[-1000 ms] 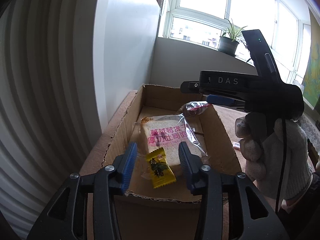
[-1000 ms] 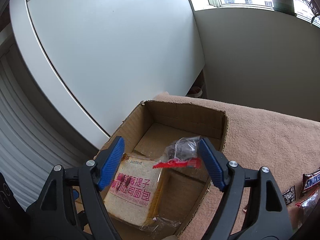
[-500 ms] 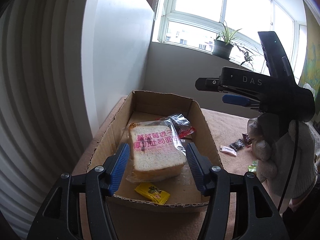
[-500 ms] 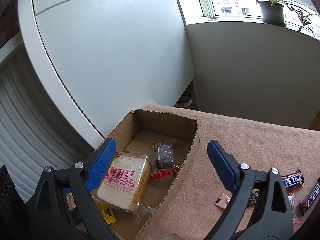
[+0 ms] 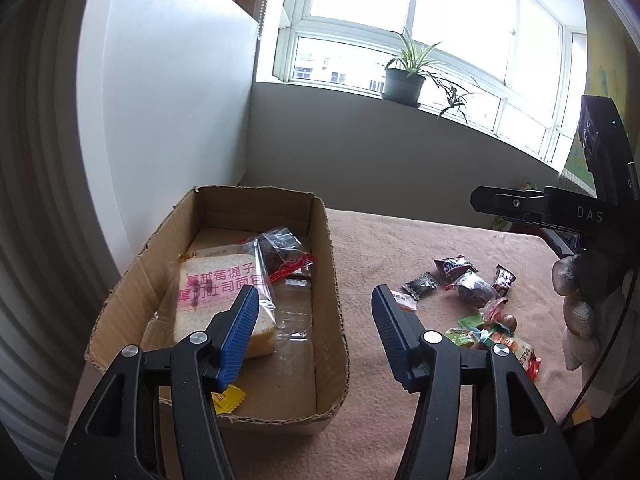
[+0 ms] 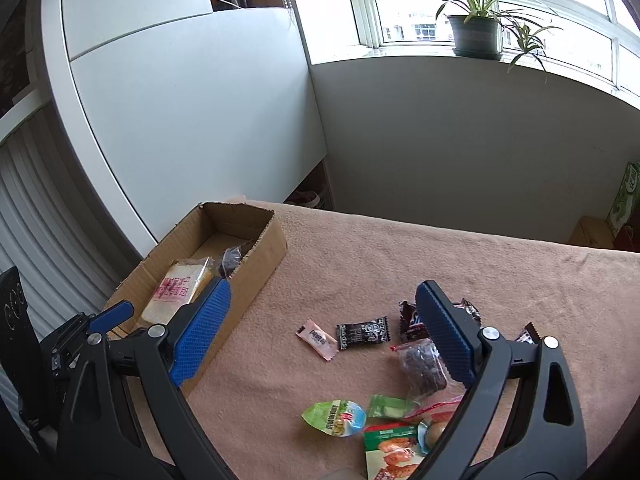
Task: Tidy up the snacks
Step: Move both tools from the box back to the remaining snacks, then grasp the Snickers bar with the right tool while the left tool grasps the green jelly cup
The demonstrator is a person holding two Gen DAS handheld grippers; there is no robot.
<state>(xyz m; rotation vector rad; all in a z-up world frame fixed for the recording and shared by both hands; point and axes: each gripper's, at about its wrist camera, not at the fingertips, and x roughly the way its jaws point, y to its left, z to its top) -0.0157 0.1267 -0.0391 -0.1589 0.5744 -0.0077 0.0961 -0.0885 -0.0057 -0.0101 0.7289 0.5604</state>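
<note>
A cardboard box (image 5: 332, 280) (image 6: 264, 248) sits at the table's left. It holds a bagged bread slice (image 5: 220, 292) (image 6: 176, 288), a clear bag with a dark cake (image 5: 284, 248) and a yellow candy (image 5: 228, 398). My left gripper (image 5: 312, 320) is open and empty above the box's right wall. My right gripper (image 6: 324, 336) is open and empty over loose snacks (image 5: 476, 304): a pink candy (image 6: 316, 338), a black candy (image 6: 362, 332), a bagged dark cake (image 6: 422, 366), a green jelly cup (image 6: 334, 418) and a green packet (image 6: 390, 452).
The table is covered with a tan cloth (image 6: 400, 256). A white cabinet (image 6: 180, 120) stands behind the box. A potted plant (image 5: 404, 84) sits on the windowsill. My gloved right hand (image 5: 580, 304) with its gripper body is at the right of the left wrist view.
Both grippers pulled back and swung right, away from the box. The yellow candy and the bagged cake were let go and now lie in the box. The loose snacks came into view.
</note>
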